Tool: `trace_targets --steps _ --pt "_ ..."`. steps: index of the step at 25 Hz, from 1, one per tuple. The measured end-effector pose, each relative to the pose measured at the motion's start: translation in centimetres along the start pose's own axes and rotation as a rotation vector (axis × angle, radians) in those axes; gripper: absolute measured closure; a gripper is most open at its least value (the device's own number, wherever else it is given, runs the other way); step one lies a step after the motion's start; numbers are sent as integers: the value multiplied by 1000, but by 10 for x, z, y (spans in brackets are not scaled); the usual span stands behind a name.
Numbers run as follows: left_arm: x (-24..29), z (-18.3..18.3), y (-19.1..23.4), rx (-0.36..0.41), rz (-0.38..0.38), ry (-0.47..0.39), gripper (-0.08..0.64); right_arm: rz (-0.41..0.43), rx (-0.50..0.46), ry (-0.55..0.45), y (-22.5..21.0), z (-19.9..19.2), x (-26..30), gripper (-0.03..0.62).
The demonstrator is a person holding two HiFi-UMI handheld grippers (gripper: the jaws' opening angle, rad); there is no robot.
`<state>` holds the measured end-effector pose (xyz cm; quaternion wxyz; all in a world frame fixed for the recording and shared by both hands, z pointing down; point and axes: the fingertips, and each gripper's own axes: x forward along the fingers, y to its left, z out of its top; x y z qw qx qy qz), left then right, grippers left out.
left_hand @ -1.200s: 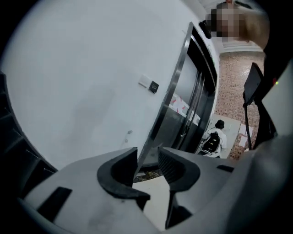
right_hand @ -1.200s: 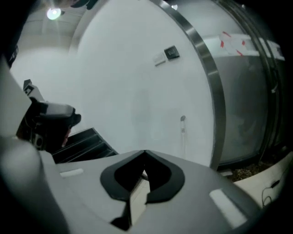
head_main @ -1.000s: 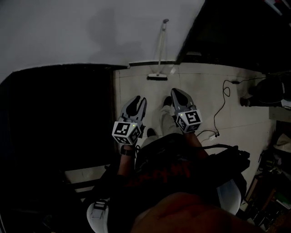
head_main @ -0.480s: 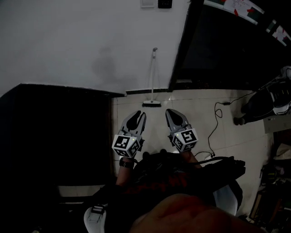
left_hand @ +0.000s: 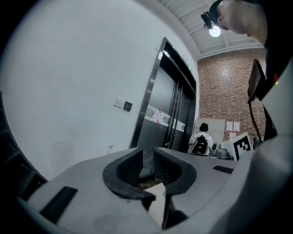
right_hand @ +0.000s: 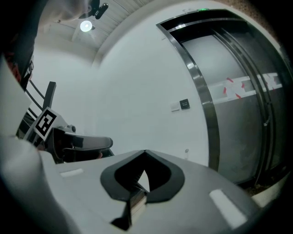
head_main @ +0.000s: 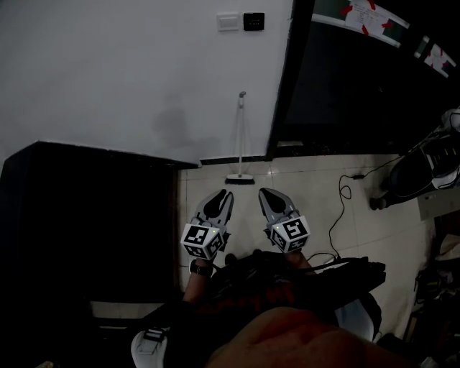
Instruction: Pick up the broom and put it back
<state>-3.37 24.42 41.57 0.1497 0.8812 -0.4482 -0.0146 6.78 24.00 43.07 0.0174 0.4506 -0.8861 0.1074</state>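
- Neither gripper holds anything, and the broom (head_main: 240, 147) is well out of reach, so I judge this to be either the approach before the pick-up or the moment after the broom is put back; I cannot tell which.
- The broom stands nearly upright at the far edge of the floor (head_main: 309, 190). Its head rests on the tiles and its handle leans on the white wall (head_main: 129, 86), just left of the lift door (head_main: 345, 86).
- My left gripper (head_main: 221, 195) has its jaws a little apart and closing, with nothing between them. It points roughly toward the broom.
- My right gripper (head_main: 267, 194) has its jaws fully together and empty, beside the left one.
- If the pick-up is ahead, I must first get closer along the floor, since both grippers are well apart from the handle.
- I would then spread one gripper's jaws again, set them around the thin handle and clamp on it before lifting.
- The cable (head_main: 336, 208) trailing over the floor to my right is worth stepping clear of.
- Count: one broom, two grippers, one lift door, one loose cable.
- Two small plates sit high on the wall, one white (head_main: 228, 21) and one dark (head_main: 253, 21).
- One dark block (head_main: 86, 215) fills the floor's left side; the picture is too dim there to say what it is.
- One person (left_hand: 200, 140) shows far off in the left gripper view.
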Motion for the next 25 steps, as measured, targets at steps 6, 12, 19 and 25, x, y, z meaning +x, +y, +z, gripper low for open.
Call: trace_targets --steps 6,12,19,25 --pt "-13 -14 3 -17 -4 7 486 12 11 5 10 -10 -2 592" --pt "-36 -17 1 -24 17 11 494 19 14 45 24 -18 -8 592" --pt "-73 -27 19 -14 57 28 494 59 8 97 56 -30 -3 592" --pt "-75 -20 39 -73 77 8 494 28 15 101 41 -27 13 592"
